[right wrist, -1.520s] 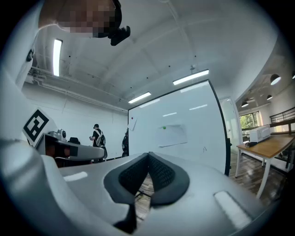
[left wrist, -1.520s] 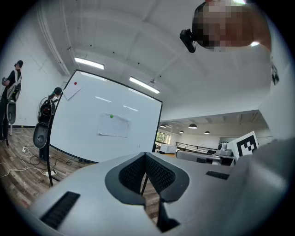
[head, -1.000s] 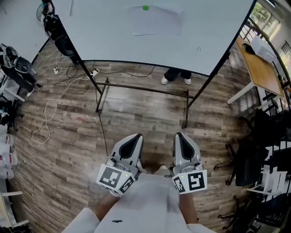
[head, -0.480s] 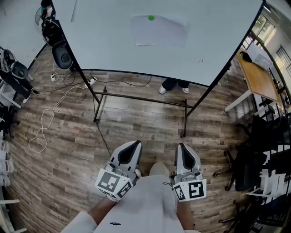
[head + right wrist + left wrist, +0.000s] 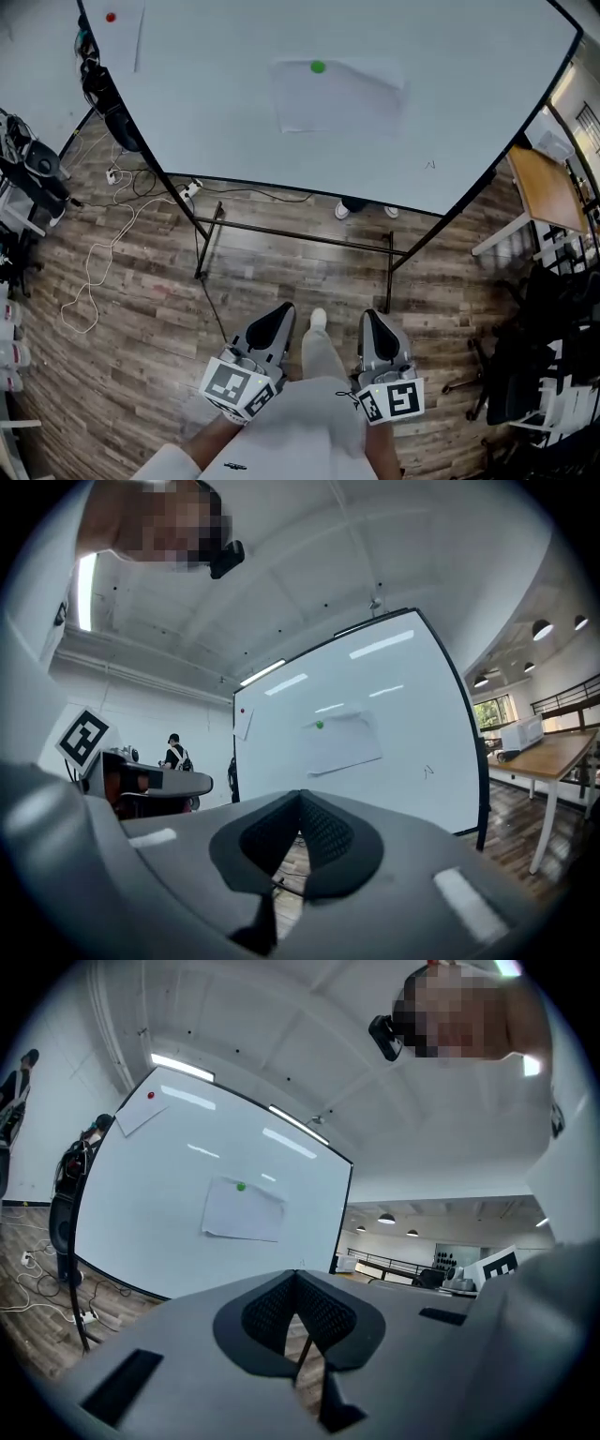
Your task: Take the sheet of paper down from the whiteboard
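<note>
A white sheet of paper (image 5: 337,96) hangs on the whiteboard (image 5: 225,112), pinned at its top by a green magnet (image 5: 318,67). The same sheet of paper (image 5: 242,1211) shows in the left gripper view, and the sheet of paper (image 5: 341,743) in the right gripper view, well ahead of both. My left gripper (image 5: 277,319) and right gripper (image 5: 375,324) are held low in front of my body, side by side, pointing level toward the board. Both are shut with nothing between the jaws. Neither touches the board or the sheet.
A second sheet with a red magnet (image 5: 111,17) hangs at the board's upper left. The board stands on a black metal frame (image 5: 298,236) over wood floor. Cables (image 5: 103,234) lie at left, a wooden table (image 5: 544,192) and black chairs (image 5: 539,366) at right. Someone's shoes (image 5: 366,208) show behind the board.
I have stepped closer to the whiteboard: it and the sheet now sit lower and larger in the head view. Both grippers came forward with me, still shut and empty.
</note>
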`<state>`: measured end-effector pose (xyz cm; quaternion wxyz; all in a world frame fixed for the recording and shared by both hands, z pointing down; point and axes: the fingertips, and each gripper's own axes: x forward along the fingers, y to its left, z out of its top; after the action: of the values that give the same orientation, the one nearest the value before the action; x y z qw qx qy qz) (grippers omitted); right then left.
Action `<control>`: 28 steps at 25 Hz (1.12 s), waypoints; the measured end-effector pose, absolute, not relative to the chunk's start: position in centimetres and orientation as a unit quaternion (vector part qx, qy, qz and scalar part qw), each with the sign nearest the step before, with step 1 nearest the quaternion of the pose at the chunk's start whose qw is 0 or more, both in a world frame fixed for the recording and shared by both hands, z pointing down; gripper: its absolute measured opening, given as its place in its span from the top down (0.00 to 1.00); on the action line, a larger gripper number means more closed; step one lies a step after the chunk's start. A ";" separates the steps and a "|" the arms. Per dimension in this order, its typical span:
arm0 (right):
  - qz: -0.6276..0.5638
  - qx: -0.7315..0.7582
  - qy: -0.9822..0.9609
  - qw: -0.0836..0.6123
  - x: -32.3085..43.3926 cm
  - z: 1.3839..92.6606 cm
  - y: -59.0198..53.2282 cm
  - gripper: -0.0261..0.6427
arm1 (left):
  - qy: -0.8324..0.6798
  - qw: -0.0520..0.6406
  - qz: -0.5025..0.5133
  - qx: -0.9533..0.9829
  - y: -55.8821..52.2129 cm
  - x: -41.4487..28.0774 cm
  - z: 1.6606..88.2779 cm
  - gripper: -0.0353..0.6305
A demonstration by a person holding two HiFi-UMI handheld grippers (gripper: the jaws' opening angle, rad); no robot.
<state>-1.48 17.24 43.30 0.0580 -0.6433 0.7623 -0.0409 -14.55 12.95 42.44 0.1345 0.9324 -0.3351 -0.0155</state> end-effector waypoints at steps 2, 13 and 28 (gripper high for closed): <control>-0.037 -0.640 0.765 0.059 -0.3 43.0 13.7 0.95 | -0.340 0.135 -0.013 0.931 9.5 -13.4 42.3 0.94; -0.005 -0.613 0.788 0.048 7.6 40.2 -4.5 0.95 | -0.376 0.108 -0.029 0.920 -7.4 -6.0 38.6 0.94; 0.012 -0.631 0.775 0.039 9.9 38.8 -12.6 0.94 | -0.376 0.123 -0.052 0.917 -15.5 -4.2 37.8 0.94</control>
<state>9.92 -12.64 38.79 0.0391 -0.6310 0.7747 0.0119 -4.17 -15.52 37.80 0.1231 0.9168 -0.3762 -0.0522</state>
